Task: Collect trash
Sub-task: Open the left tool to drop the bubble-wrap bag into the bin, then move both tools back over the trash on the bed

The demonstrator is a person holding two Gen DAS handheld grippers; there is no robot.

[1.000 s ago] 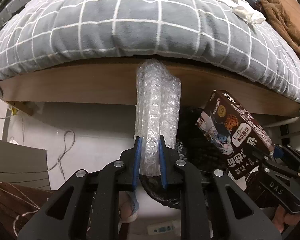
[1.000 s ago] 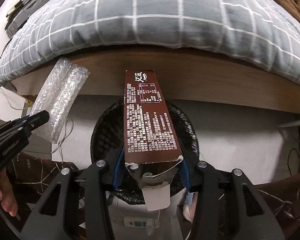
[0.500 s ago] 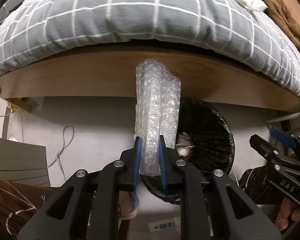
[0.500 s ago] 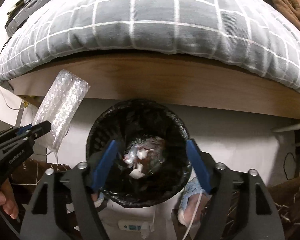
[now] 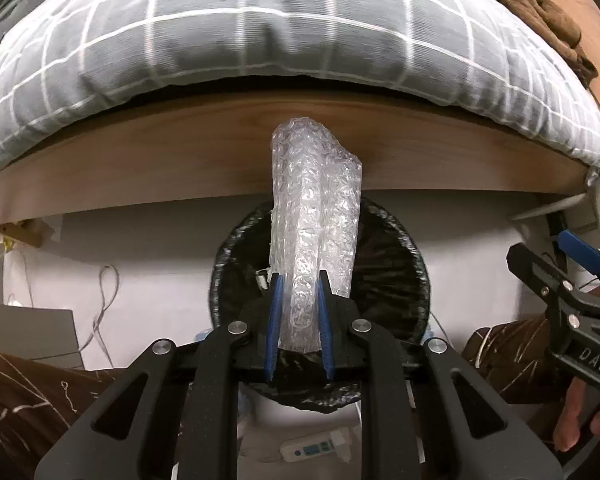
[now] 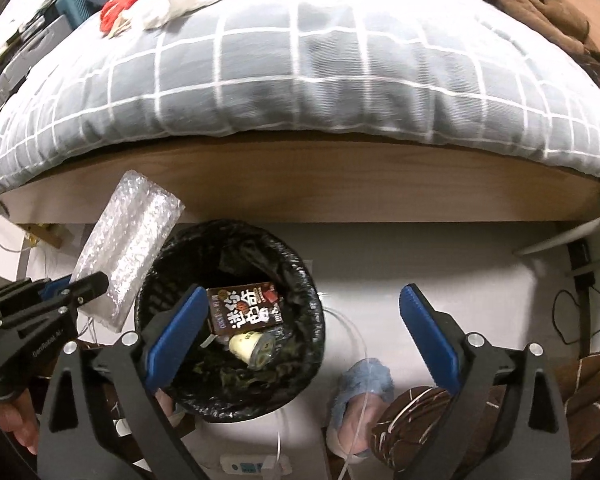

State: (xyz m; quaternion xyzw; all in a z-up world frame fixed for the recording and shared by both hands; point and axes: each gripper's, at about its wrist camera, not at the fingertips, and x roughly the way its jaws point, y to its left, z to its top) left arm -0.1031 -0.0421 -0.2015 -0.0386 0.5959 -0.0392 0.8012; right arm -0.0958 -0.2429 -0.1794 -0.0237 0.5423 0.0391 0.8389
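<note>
My left gripper (image 5: 299,280) is shut on a folded piece of clear bubble wrap (image 5: 314,216) and holds it upright over the black-lined trash bin (image 5: 404,256). In the right wrist view the bubble wrap (image 6: 128,252) hangs at the bin's left rim (image 6: 148,280), held by the left gripper (image 6: 88,284). My right gripper (image 6: 300,308) is wide open and empty, above and right of the bin. A brown printed carton (image 6: 242,308) and a pale cup (image 6: 254,348) lie inside the bin.
A bed with a grey checked duvet (image 6: 300,80) and a wooden side board (image 6: 300,180) stands just behind the bin. Cables (image 5: 104,312) lie on the white floor at left. A slippered foot (image 6: 360,396) and a white remote (image 6: 252,464) are near the bin.
My right gripper opened and dropped the brown carton into the bin, then shifted right. My left gripper moved right with the bubble wrap, so it is now over the bin.
</note>
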